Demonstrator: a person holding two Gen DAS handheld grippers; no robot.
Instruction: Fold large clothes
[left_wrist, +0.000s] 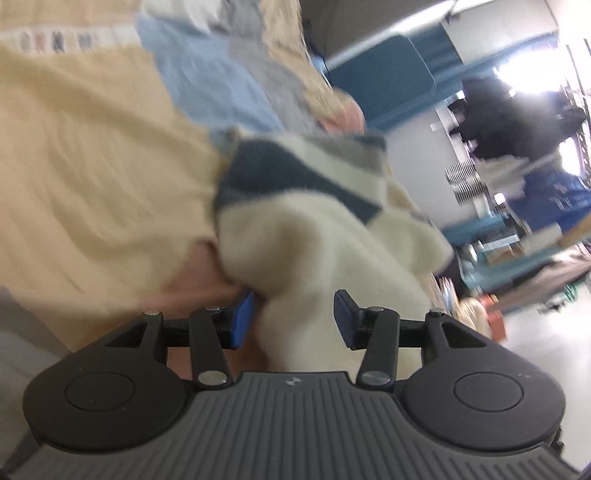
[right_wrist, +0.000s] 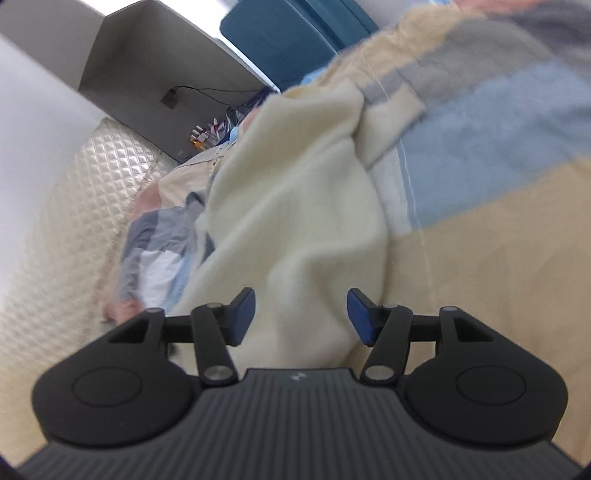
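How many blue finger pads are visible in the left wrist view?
2. One blue pad sits left of the cream fleece garment; the other sits right of it, apart, fabric lying between. Nothing hints at more.

Left tongs (left_wrist: 293, 319) and right tongs (right_wrist: 301, 315), both parted, angled downward.

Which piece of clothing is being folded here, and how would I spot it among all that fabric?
Find the big tan bedspread with its pale blue patch. On it, directly ahead of both grippers, lies the cream fleece garment. It alone is fluffy and off-white, with dark blue and grey blocks at one end.
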